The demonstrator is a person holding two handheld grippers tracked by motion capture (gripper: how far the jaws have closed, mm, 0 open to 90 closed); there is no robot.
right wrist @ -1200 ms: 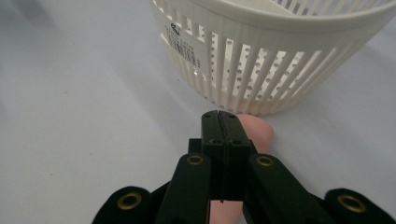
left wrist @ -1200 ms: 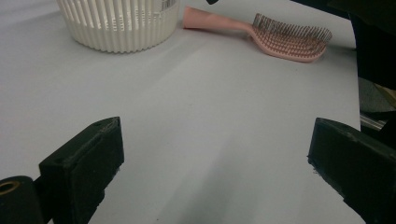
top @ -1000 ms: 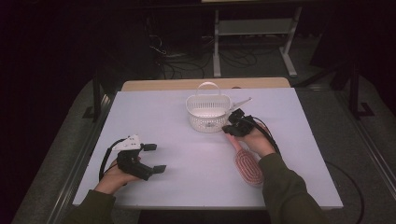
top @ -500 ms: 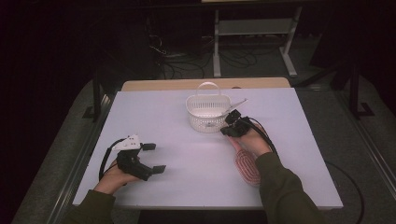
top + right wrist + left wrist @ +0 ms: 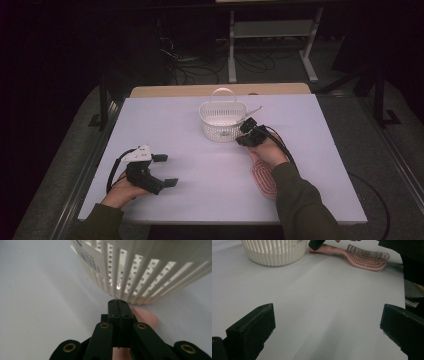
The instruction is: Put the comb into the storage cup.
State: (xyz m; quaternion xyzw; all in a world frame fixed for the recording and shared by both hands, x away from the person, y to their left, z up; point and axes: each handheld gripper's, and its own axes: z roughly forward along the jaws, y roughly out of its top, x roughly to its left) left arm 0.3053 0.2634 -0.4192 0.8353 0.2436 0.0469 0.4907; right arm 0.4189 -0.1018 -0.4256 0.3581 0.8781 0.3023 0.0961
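A pink hairbrush lies on the white table, bristles up, with its handle pointing at the white slatted basket. My right gripper hovers low over that handle right beside the basket wall. Its jaws are pressed together with nothing between them. The left gripper rests at the front left of the table, jaws wide apart and empty. From it I see the hairbrush and the basket across bare tabletop.
A thin white stick leans out over the basket's right rim. The basket has an arched handle. A wooden strip borders the table's far edge. Beyond it stands a metal frame with cables on a dark floor.
My right hand has edged slightly left, bringing its shut jaws closer to the basket. The left gripper and the hairbrush have stayed put.
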